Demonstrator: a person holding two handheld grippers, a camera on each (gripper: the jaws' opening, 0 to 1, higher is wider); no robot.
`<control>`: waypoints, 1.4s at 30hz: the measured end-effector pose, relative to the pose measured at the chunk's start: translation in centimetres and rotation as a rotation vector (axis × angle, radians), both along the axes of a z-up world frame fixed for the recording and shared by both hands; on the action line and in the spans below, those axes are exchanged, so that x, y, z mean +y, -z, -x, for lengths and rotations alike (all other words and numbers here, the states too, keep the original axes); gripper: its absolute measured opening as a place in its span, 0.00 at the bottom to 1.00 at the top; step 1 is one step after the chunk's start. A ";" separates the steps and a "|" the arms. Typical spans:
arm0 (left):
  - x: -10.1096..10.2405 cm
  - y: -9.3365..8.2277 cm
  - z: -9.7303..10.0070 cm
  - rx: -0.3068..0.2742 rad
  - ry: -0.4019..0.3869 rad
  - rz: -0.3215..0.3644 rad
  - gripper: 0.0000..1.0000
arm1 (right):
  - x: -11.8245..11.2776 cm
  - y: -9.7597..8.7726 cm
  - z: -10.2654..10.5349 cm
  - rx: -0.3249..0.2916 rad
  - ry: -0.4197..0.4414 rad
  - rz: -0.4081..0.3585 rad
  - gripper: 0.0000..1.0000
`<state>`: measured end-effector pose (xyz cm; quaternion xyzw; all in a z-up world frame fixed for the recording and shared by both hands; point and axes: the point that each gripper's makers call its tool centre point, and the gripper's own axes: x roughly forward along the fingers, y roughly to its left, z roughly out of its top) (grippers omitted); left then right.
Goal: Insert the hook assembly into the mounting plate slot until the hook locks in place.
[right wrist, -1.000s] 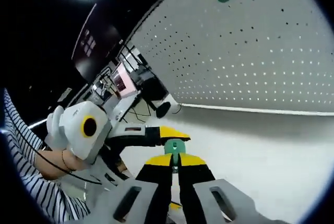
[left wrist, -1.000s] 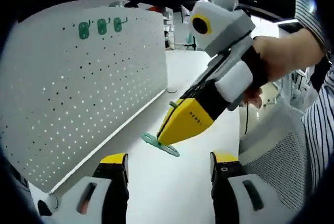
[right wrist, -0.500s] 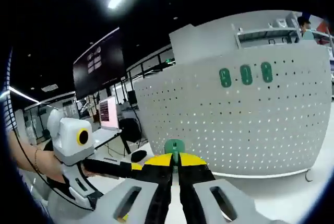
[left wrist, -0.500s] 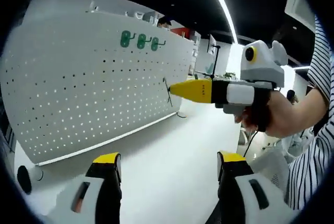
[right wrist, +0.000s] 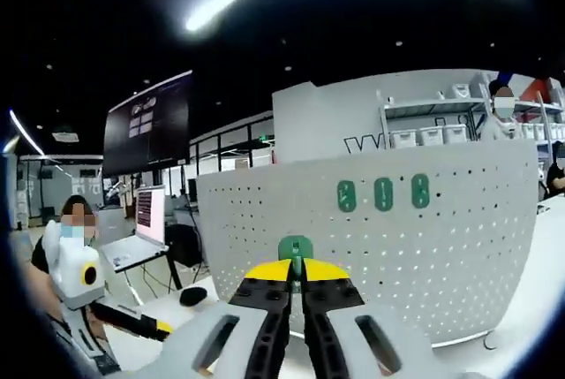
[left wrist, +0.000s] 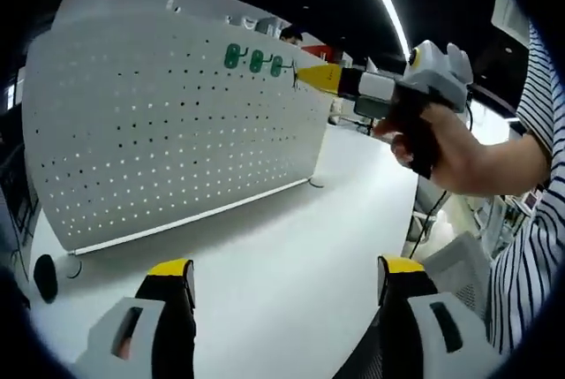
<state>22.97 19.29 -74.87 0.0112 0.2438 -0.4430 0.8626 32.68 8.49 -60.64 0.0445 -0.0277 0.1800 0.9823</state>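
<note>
The right claw (right wrist: pixel 297 284) is clamped on a green hook (right wrist: pixel 295 249), held up facing the white pegboard (left wrist: pixel 168 123) near three green hooks (left wrist: pixel 255 60) already mounted there, while the left claw (left wrist: pixel 281 295) hangs wide apart over the tabletop (left wrist: pixel 282 238).

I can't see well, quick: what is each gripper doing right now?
Left gripper: open, holding nothing.
Right gripper: shut on a green hook, near the pegboard.
</note>
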 end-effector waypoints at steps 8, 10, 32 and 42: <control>0.3 0.4 0.8 0.009 -0.026 0.002 0.91 | -4.1 -1.3 -2.4 -0.050 0.140 -0.008 0.01; 0.3 0.4 1.0 0.008 -0.031 0.000 0.91 | -5.0 -1.6 -3.0 -0.062 0.169 -0.010 0.01; 0.8 -0.2 -0.2 0.009 -0.098 0.042 0.98 | -12.1 -2.7 -6.6 -0.111 0.343 -0.005 0.01; 1.0 0.2 -0.6 0.023 -0.106 0.035 1.00 | -13.9 -2.8 -8.3 -0.124 0.369 0.006 0.01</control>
